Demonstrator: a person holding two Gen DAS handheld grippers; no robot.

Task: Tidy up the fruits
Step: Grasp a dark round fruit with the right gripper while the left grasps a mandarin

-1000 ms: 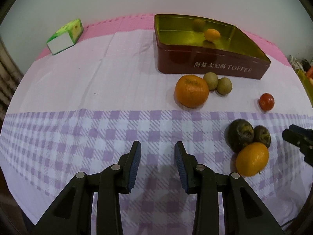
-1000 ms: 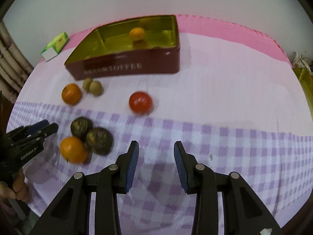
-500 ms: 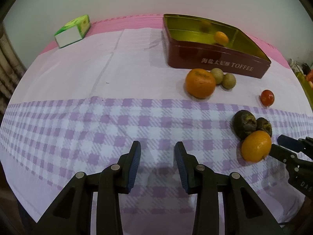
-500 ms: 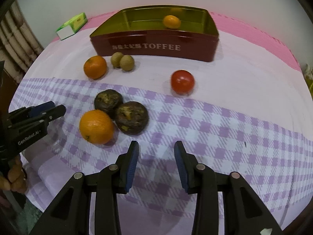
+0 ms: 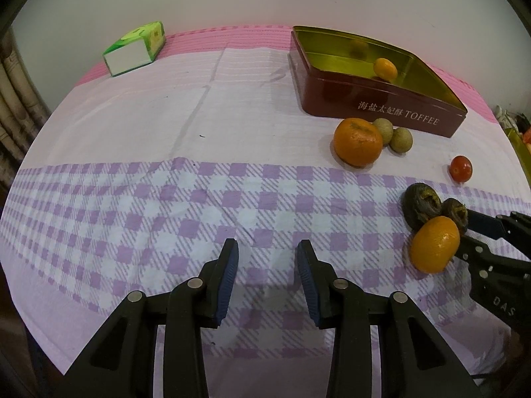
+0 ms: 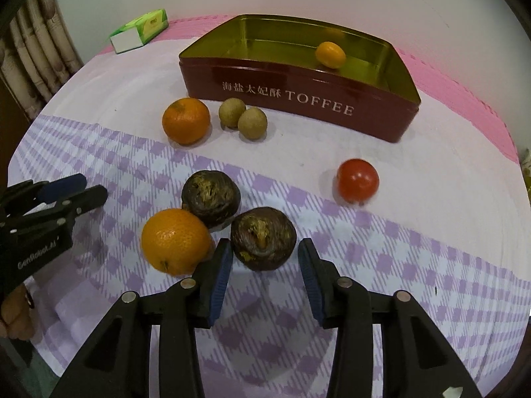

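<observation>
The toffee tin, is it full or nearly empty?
Nearly empty. The toffee tin holds one small orange fruit; the rest of its gold floor is bare, and its lid is off.

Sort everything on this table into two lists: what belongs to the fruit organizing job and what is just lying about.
Belongs to the job:
toffee tin
small orange in the tin
mandarin
two longans
tomato
two dark wrinkled fruits
near orange

Just lying about:
green tissue pack
checked tablecloth
curtain

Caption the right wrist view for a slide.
Right claw open before a dark fruit; one small orange in the toffee tin.
</observation>
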